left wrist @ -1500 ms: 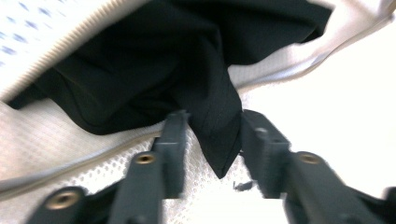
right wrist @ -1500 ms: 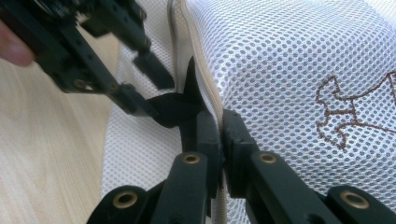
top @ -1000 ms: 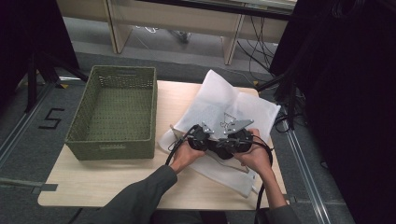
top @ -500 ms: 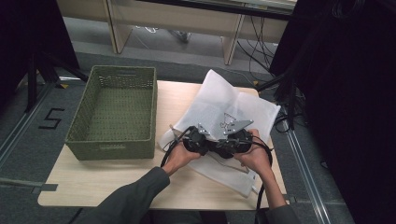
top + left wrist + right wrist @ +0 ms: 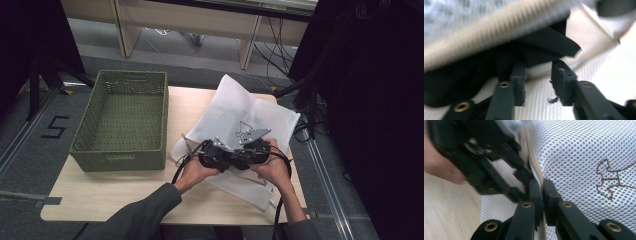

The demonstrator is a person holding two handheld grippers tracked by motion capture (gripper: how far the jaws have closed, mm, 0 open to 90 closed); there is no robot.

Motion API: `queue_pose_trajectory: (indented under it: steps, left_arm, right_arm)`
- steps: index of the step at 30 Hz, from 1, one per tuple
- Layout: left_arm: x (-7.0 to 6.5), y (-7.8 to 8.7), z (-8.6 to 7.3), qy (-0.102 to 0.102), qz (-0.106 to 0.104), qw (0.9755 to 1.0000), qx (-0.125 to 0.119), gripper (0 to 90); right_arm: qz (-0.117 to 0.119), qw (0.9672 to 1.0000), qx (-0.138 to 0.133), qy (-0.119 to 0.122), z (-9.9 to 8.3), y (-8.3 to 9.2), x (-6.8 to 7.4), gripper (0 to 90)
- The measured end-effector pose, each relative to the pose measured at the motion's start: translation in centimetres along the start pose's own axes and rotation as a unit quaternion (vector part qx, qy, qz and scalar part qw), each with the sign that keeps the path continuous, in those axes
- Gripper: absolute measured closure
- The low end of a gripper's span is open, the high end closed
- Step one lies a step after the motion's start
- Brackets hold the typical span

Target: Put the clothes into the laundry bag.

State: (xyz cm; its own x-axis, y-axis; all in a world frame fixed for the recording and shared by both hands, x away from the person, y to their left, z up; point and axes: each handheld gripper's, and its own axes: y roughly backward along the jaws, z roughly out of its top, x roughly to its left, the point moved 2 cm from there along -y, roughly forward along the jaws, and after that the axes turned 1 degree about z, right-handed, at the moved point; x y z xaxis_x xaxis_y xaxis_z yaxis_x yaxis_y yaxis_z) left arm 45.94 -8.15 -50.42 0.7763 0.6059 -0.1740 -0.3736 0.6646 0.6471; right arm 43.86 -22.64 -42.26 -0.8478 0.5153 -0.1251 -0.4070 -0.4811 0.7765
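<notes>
Mesh laundry bag (image 5: 250, 120) flat on table (image 5: 115, 195), right of green basket (image 5: 125, 120); zipper edge (image 5: 534, 162) at bag's near-left side. My right gripper (image 5: 542, 195) clamped tight on zipper seam. My left gripper (image 5: 539, 82) jaws narrow, just been closing, gap between them, white mesh under, nothing pinched; dark blurred shape close ahead, cannot tell what. Judgement: zip work barely started, pull not yet caught. Basket empty, beside bag. Both grippers crowd same spot on bag; cables (image 5: 277, 210) trail near bag's front edge.
</notes>
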Motion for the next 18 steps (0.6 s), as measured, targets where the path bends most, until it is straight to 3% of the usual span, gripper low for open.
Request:
queue_pose_trajectory:
  steps: [1,5,7,10,14,18]
  left_arm:
    - [0.0,0.0,0.0,0.0,0.0,1.0,0.0,72.5]
    - [0.9,-1.1,0.6,-0.006,0.036,0.9993,-0.01,81.4]
    - [1.4,-1.5,1.3,0.002,0.064,0.9977,-0.023,84.5]
    - [1.4,-1.7,1.8,0.002,0.08,0.9964,-0.028,85.5]
    - [1.3,-1.9,1.9,-0.007,0.083,0.9963,-0.023,84.3]
    - [1.1,-1.1,1.1,-0.016,0.062,0.9979,0.0,77.8]
  right_arm:
    - [0.0,1.0,0.0,0.0,0.0,0.0,0.0,88.0]
    - [0.001,1.0,0.002,0.003,-0.1,0.0,0.1,88.0]
    - [0.003,1.0,0.003,0.0,-0.1,0.1,0.1,88.0]
    - [0.005,1.0,0.004,0.004,-0.1,0.0,0.1,88.0]
    - [0.01,0.9999,0.007,0.003,-0.2,-0.2,0.3,88.0]
    - [0.013,0.9999,0.011,-0.001,-0.4,-0.5,0.3,88.0]
